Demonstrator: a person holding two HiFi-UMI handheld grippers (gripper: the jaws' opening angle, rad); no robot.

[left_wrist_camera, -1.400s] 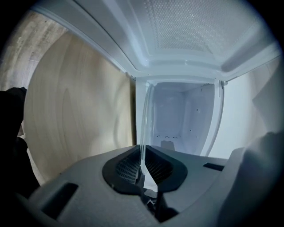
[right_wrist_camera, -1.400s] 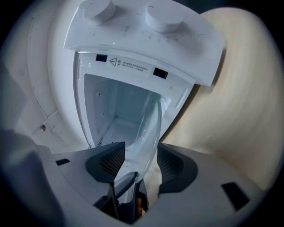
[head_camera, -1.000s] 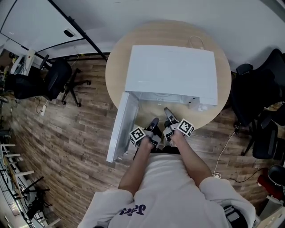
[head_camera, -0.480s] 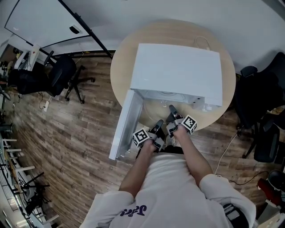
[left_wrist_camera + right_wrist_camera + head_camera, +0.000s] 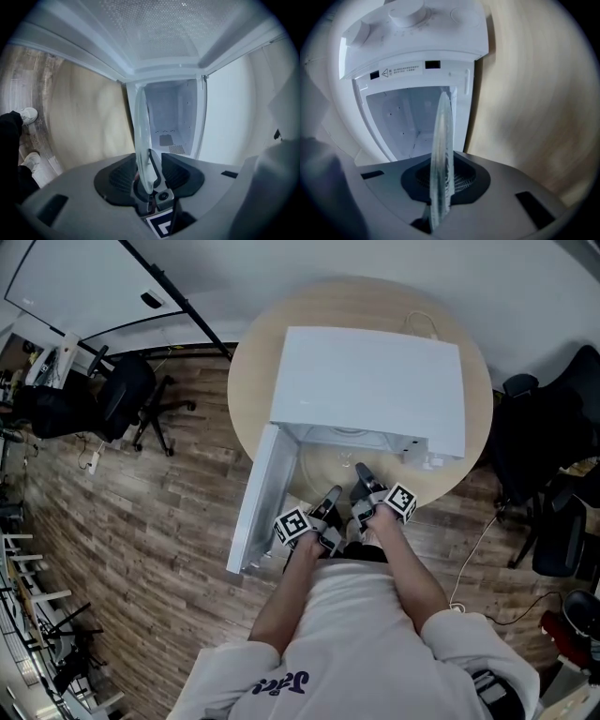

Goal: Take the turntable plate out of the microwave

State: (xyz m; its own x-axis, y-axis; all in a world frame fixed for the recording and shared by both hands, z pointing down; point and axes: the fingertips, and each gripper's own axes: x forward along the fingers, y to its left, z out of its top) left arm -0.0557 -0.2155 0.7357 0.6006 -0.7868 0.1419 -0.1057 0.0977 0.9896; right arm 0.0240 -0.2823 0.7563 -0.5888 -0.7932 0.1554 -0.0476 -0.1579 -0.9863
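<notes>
Right jaws, newly closed, on plate (image 5: 441, 140)

we face the bench (image 5: 246, 381) from its near edge | microwave (image 5: 370, 381) on the bench | door (image 5: 265, 498) swung out at our left | turntable plate (image 5: 339, 467) before the open cavity, right of the door | cable (image 5: 417, 326) behind the microwave | chairs on the floor (image 5: 141, 549): one (image 5: 122, 395) left of the bench, one (image 5: 530, 437) right
</notes>
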